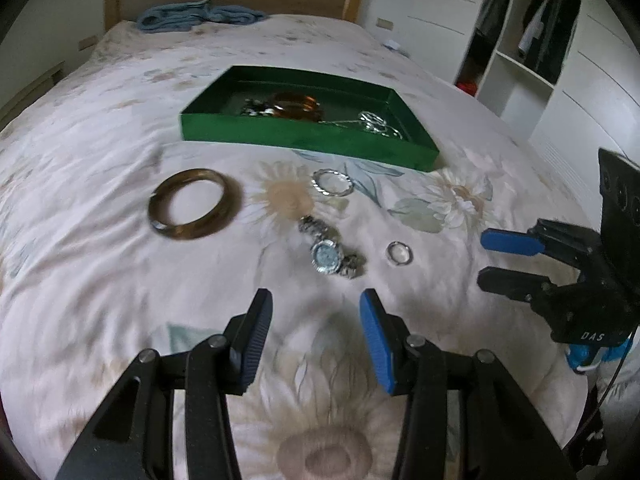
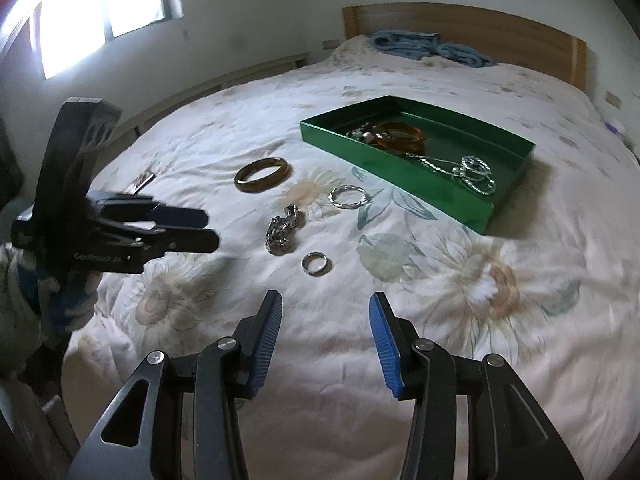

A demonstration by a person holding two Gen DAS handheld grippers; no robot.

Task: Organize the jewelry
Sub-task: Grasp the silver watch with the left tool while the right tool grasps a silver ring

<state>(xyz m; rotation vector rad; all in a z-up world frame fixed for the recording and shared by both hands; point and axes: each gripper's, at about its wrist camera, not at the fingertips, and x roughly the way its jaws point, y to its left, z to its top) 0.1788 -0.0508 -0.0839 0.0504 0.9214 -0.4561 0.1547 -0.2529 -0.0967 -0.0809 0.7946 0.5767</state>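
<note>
A green tray sits on the bed holding an amber bangle, silver chains and a dark beaded piece. In front of it on the quilt lie a brown bangle, a twisted silver hoop, a silver watch and a small silver ring. My left gripper hovers open just short of the watch. My right gripper is open short of the ring. Neither holds anything.
A floral quilt covers the bed. A blue cloth lies by the wooden headboard. Open wardrobe shelves stand to the right, a bright window to the left. A small flat item lies near the bed's left edge.
</note>
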